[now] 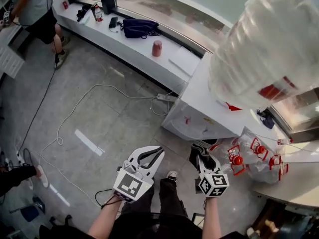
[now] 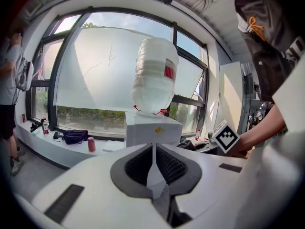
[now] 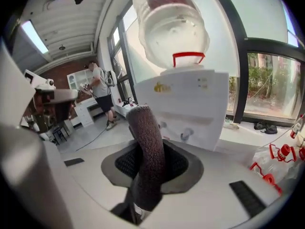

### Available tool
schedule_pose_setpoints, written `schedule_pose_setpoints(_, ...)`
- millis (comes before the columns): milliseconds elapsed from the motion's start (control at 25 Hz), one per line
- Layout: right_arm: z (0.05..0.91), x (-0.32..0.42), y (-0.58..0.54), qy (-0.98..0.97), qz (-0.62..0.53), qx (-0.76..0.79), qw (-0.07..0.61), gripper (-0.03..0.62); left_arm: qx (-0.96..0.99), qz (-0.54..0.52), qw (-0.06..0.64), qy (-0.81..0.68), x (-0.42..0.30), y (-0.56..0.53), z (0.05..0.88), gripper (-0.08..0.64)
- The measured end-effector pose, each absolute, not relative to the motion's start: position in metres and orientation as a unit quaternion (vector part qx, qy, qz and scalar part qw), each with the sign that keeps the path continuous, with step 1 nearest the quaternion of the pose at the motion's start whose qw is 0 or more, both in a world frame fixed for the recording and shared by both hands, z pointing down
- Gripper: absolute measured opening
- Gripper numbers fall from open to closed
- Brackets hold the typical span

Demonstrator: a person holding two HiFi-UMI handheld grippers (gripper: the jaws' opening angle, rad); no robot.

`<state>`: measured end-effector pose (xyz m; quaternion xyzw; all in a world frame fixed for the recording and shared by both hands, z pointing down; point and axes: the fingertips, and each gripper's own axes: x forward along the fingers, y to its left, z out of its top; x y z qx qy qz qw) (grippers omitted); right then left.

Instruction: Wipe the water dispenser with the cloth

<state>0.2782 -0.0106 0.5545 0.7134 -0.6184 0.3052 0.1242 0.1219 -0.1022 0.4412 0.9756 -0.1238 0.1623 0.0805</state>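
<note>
The white water dispenser (image 1: 199,108) stands on the grey tiled floor (image 1: 99,113), at the end of a long window-side surface (image 1: 130,46) carrying a dark bag (image 1: 139,28); the right gripper (image 1: 202,158) jaws clamp the dark cloth (image 3: 148,151) near the dispenser's front; the left gripper (image 1: 155,156) jaws are pressed together, empty.

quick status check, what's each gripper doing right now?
Left gripper: shut, nothing between the jaws.
Right gripper: shut on the dark cloth.
</note>
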Motion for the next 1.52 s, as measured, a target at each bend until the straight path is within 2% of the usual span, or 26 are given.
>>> schedule_pose_setpoints(280, 0.450, 0.248, -0.007, -0.616, 0.278, 0.732, 0.085, 0.112, 0.982, 0.142, 0.085, -0.092, 0.115, -0.107, 0.384, 0.029)
schedule_pose_setpoints(560, 0.391, 0.244, 0.022, -0.590, 0.248, 0.764, 0.074, 0.110, 0.986, 0.143, 0.070, -0.038, 0.108, -0.086, 0.351, 0.029)
schedule_pose_setpoints(920, 0.359, 0.251, 0.054, -0.579, 0.241, 0.775, 0.079, 0.110, 0.988, 0.144, 0.052, 0.000, 0.116, -0.056, 0.330, 0.030)
schedule_pose_setpoints(1520, 0.336, 0.227, 0.155, -0.643, 0.223, 0.729, 0.071, 0.112, 0.986, 0.123, 0.075, -0.086, 0.089, 0.080, 0.295, 0.029)
